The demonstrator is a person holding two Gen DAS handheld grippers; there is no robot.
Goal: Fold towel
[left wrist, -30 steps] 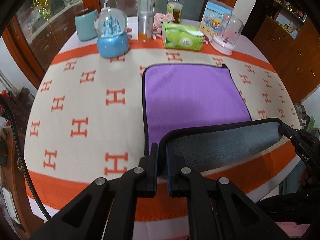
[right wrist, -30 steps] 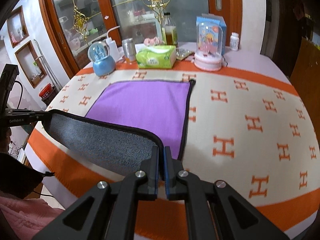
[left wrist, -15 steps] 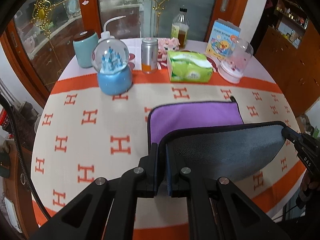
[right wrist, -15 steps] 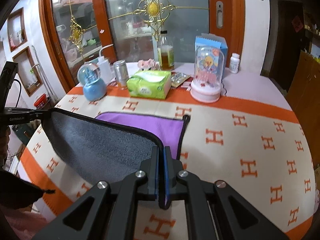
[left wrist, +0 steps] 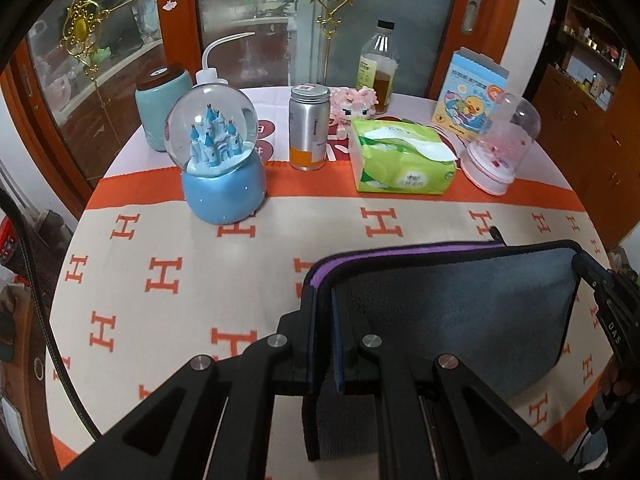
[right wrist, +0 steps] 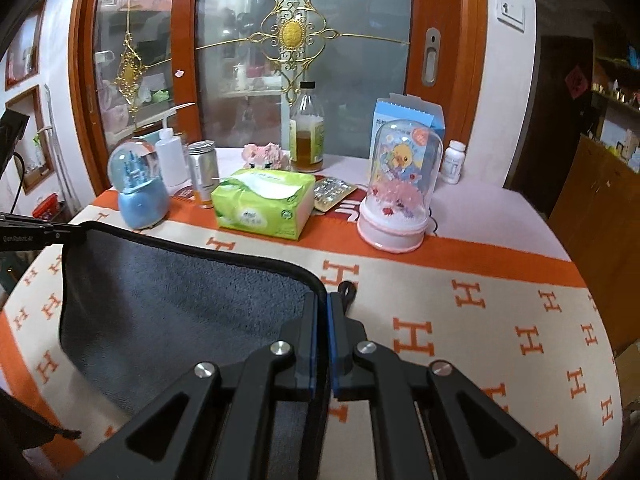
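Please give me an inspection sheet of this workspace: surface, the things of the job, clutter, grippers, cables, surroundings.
Surface: round table under a cream and orange H-pattern cloth.
Job's things: towel, grey side facing the cameras, a purple strip at its far edge; near edge lifted and carried over the rest.
Clutter: snow globe, teal jar, squeeze bottle, metal can, pink toy, glass bottle, tissue pack, dome ornament, blue carton, pill bottle, blister packs.
Grippers: left gripper and right gripper each shut on a towel corner.
Cables: black cable at the left edge.
Surroundings: orange-framed glass doors, wooden cabinets.
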